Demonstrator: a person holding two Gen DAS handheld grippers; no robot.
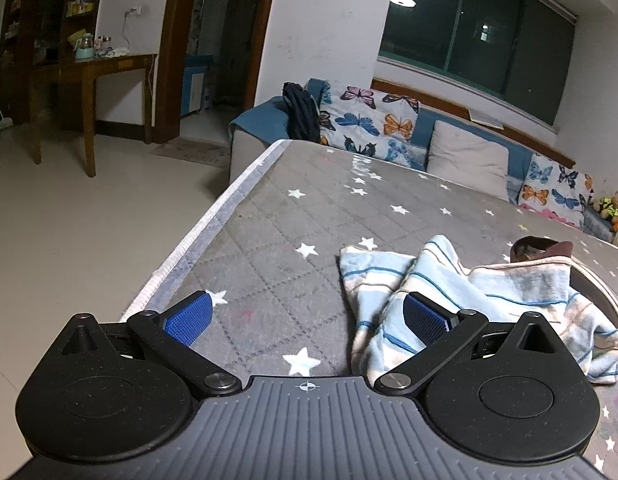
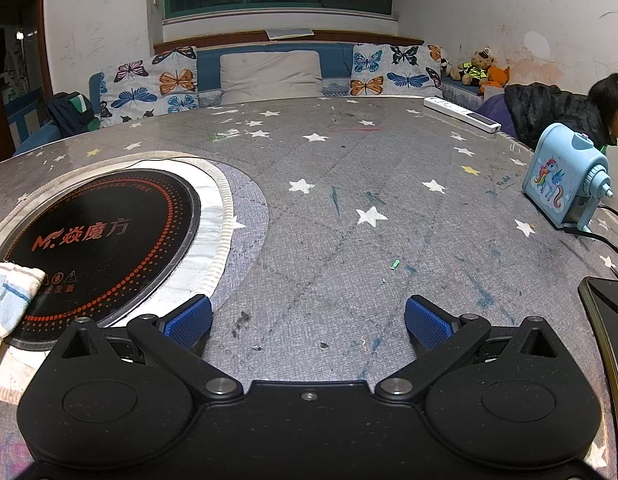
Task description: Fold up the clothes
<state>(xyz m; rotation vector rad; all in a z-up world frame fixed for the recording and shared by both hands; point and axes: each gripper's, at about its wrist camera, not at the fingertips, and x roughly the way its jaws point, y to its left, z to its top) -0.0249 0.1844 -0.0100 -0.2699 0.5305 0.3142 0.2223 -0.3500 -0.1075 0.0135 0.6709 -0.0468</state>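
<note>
A crumpled pale blue and cream striped garment [image 1: 461, 300] lies on the grey star-patterned table cover [image 1: 293, 216], with a brown-collared piece [image 1: 541, 250] at its far end. My left gripper [image 1: 307, 318] is open and empty, low over the table, its right pad at the garment's near edge. A corner of the garment [image 2: 7, 300] shows at the left of the right wrist view, lying on the black induction cooktop [image 2: 101, 240]. My right gripper [image 2: 307, 320] is open and empty over bare table cover, to the right of the garment.
A blue unicorn pencil sharpener [image 2: 565, 184] with a cable stands at the right table edge. A black device [image 2: 609, 312] lies near right. A white power strip [image 2: 463, 114] lies at the far edge. A child [image 2: 613, 108] sits beyond it. A sofa with butterfly cushions [image 2: 149, 84] stands behind.
</note>
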